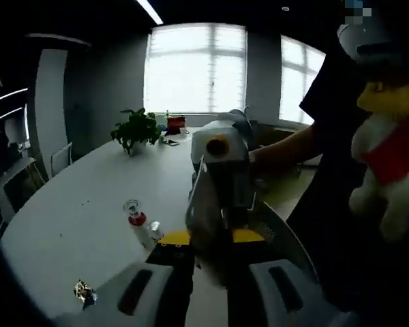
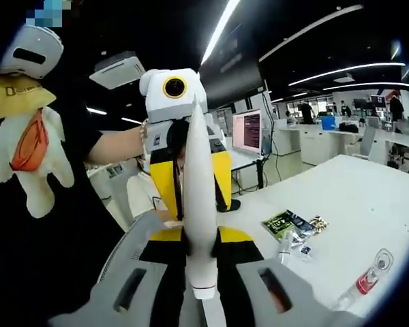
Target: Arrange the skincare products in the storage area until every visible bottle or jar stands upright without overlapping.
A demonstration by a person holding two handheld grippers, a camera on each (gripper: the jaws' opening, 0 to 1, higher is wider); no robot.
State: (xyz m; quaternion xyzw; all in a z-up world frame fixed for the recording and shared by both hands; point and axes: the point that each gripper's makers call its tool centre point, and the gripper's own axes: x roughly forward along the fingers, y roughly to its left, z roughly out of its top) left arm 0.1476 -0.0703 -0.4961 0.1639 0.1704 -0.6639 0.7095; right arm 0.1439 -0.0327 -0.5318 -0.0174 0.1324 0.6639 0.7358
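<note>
Above the white table (image 2: pixel 368 197), near its edge, a long white tube (image 2: pixel 199 197) is held off the surface between both tools. The right gripper (image 2: pixel 201 238) has its yellow-tipped jaws pressed against the tube's capped lower end. The left gripper (image 1: pixel 211 240) faces it from the opposite side; in the right gripper view its yellow jaws sit tight against both sides of the tube's upper part, so both tools are clamped on the same item. The tube stands roughly upright in that view.

On the table, a small clear bottle with a red band (image 1: pixel 138 221) lies on its side, touching nothing else that can be made out. A small gold wrapper (image 1: pixel 85 291) lies on the table nearer its edge. A green packet (image 2: pixel 286 221) lies flat on the table with small loose items just beside it. A potted plant (image 1: pixel 136 129) stands at the table's far end. A plush toy (image 1: pixel 388 150) hangs on the person beside the table.
</note>
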